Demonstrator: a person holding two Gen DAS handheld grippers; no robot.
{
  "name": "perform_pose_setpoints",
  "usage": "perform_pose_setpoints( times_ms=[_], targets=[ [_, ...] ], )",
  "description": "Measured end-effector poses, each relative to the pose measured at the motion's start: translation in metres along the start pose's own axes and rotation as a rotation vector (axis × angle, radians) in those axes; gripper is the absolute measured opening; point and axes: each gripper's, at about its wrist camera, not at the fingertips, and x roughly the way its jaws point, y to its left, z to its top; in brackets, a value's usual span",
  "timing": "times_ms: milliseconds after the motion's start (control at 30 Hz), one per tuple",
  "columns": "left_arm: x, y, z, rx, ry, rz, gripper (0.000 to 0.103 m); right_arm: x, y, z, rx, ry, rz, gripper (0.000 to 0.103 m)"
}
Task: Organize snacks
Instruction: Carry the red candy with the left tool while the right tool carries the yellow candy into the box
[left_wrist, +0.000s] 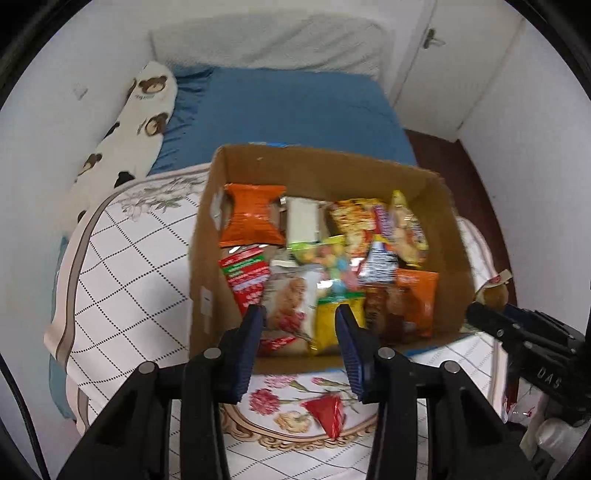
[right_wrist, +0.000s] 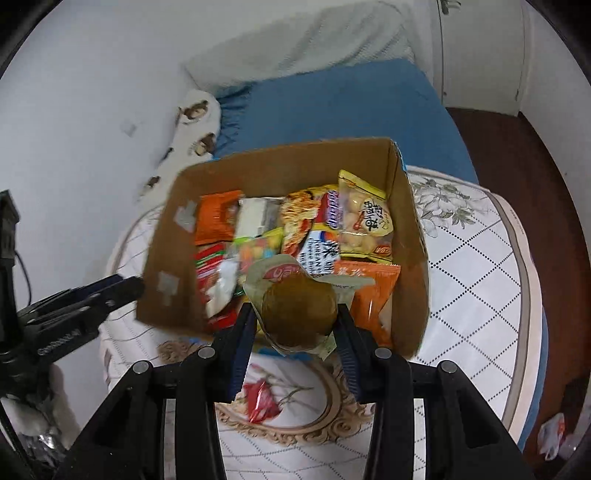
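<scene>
Snacks (left_wrist: 325, 258) packed in cardboard box (left_wrist: 321, 162) on bed quilt (left_wrist: 129, 266). R gripper (right_wrist: 295, 314) clamped on brown round cake pack (right_wrist: 299, 314) over box. L gripper (left_wrist: 300, 317) open, empty. Red packet (left_wrist: 327, 410) lying on quilt beside box.

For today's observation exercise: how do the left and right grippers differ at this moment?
The left gripper is open and holds nothing; the right gripper is shut on a round brown cake in clear wrap. The left sits beside the box, the right near its front edge. Both have blue pads and point towards the box.
</scene>
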Motion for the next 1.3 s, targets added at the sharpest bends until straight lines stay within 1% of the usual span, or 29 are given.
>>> perform_pose_setpoints(
  times_ms=[67, 100, 133, 167, 200, 233, 267, 333, 400, 433, 500, 567, 700, 800, 833, 867, 967, 1033, 1100, 1200, 1233, 1300],
  targets=[
    [0.005, 0.006, -0.005, -0.018, 0.010, 0.004, 0.038, 0.007, -0.003, 0.001, 0.000, 0.006, 0.000, 0.045],
    [0.009, 0.008, -0.013, -0.026, 0.022, -0.010, 0.039, 0.007, -0.004, -0.004, 0.000, 0.008, 0.005, 0.045],
    [0.013, 0.008, -0.026, -0.024, 0.047, -0.030, 0.042, 0.006, -0.004, -0.010, -0.002, 0.013, 0.013, 0.045],
    [0.022, 0.006, -0.041, -0.019, 0.087, -0.054, 0.046, 0.006, -0.005, -0.020, -0.010, 0.015, 0.015, 0.045],
    [0.034, 0.005, -0.062, -0.025, 0.134, -0.072, 0.053, 0.006, -0.006, -0.029, -0.017, 0.017, 0.013, 0.045],
    [0.044, 0.004, -0.080, -0.032, 0.172, -0.090, 0.056, 0.008, -0.008, -0.039, -0.021, 0.022, 0.011, 0.045],
    [0.055, 0.002, -0.100, -0.040, 0.215, -0.110, 0.058, 0.009, -0.010, -0.051, -0.017, 0.033, 0.016, 0.045],
    [0.086, 0.000, -0.139, -0.078, 0.333, -0.140, 0.058, 0.014, -0.017, -0.075, 0.004, 0.063, 0.028, 0.045],
    [0.112, 0.002, -0.163, -0.143, 0.422, -0.183, 0.058, 0.024, -0.025, -0.099, 0.034, 0.102, 0.035, 0.045],
    [0.119, 0.003, -0.170, -0.174, 0.436, -0.200, 0.058, 0.031, -0.031, -0.111, 0.053, 0.124, 0.035, 0.045],
    [0.130, 0.003, -0.176, -0.217, 0.424, -0.213, 0.058, 0.043, -0.041, -0.126, 0.086, 0.156, 0.033, 0.045],
    [0.137, -0.001, -0.177, -0.225, 0.416, -0.212, 0.058, 0.053, -0.051, -0.140, 0.122, 0.182, 0.031, 0.045],
    [0.159, -0.011, -0.177, -0.198, 0.414, -0.149, 0.058, 0.065, -0.061, -0.155, 0.142, 0.204, 0.008, 0.045],
    [0.167, -0.016, -0.179, -0.164, 0.390, -0.088, 0.038, 0.071, -0.063, -0.162, 0.143, 0.211, -0.002, 0.045],
    [0.165, -0.017, -0.179, -0.153, 0.385, -0.086, 0.035, 0.071, -0.063, -0.164, 0.141, 0.212, -0.001, 0.045],
    [0.162, -0.018, -0.179, -0.142, 0.379, -0.086, 0.035, 0.069, -0.061, -0.165, 0.135, 0.211, 0.002, 0.045],
    [0.143, -0.020, -0.176, -0.110, 0.343, -0.082, 0.034, 0.061, -0.056, -0.163, 0.123, 0.204, 0.016, 0.045],
    [0.119, -0.021, -0.171, -0.105, 0.315, -0.109, 0.034, 0.051, -0.050, -0.158, 0.116, 0.194, 0.042, 0.045],
    [0.089, -0.022, -0.162, -0.092, 0.268, -0.137, 0.034, 0.035, -0.040, -0.148, 0.091, 0.171, 0.070, 0.045],
    [0.040, -0.024, -0.135, -0.075, 0.172, -0.177, 0.034, 0.008, -0.023, -0.128, 0.050, 0.118, 0.110, 0.045],
    [0.026, -0.026, -0.125, -0.062, 0.143, -0.181, 0.034, -0.001, -0.019, -0.120, 0.039, 0.099, 0.120, 0.045],
    [0.000, -0.025, -0.097, -0.042, 0.083, -0.195, 0.034, -0.020, -0.009, -0.098, 0.019, 0.052, 0.145, 0.045]
  ],
)
